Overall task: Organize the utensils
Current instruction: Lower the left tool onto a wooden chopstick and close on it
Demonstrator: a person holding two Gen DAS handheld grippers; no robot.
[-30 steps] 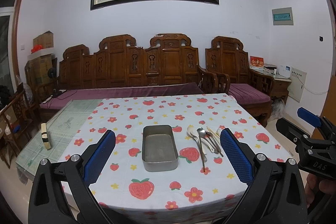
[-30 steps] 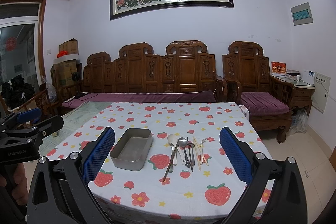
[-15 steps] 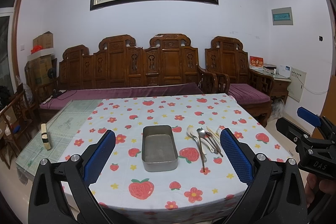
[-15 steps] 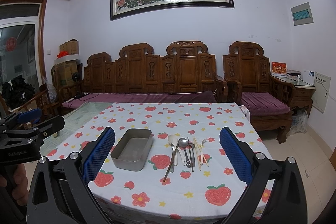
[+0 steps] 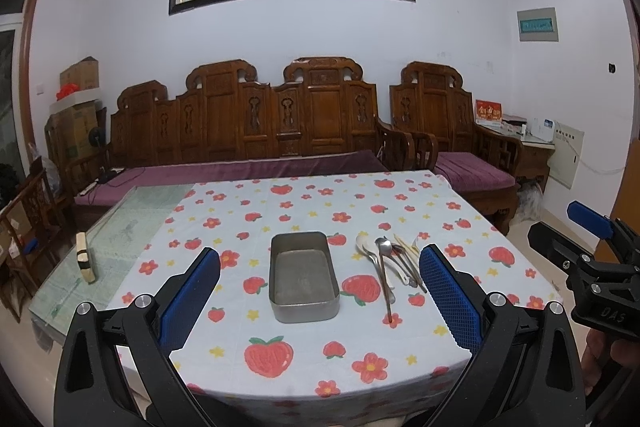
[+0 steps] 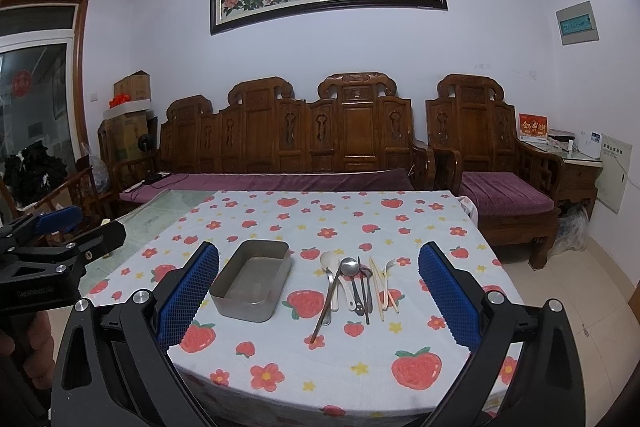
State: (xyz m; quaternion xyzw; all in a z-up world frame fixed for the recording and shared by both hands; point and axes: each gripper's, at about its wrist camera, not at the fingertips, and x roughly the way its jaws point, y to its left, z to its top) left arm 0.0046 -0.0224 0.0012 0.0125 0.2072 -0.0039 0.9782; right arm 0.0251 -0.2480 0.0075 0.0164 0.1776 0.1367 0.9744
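Note:
An empty grey metal tin (image 5: 303,275) (image 6: 253,285) sits on the strawberry-print tablecloth (image 5: 280,347) (image 6: 360,227). To its right lies a row of utensils (image 5: 390,267) (image 6: 356,285): metal spoons, a white spoon, dark-handled pieces and pale chopsticks. My left gripper (image 5: 320,299) hangs open above the near table edge, in front of the tin, holding nothing. My right gripper (image 6: 318,301) is open too, framing tin and utensils from the near edge. Each gripper shows at the side of the other's view (image 5: 592,259) (image 6: 52,247).
A carved wooden sofa (image 5: 256,131) and armchair (image 5: 448,123) with purple cushions stand behind the table. A small yellow block (image 5: 84,257) rests on the green glass strip at the table's left. Cardboard boxes (image 6: 128,115) are stacked far left.

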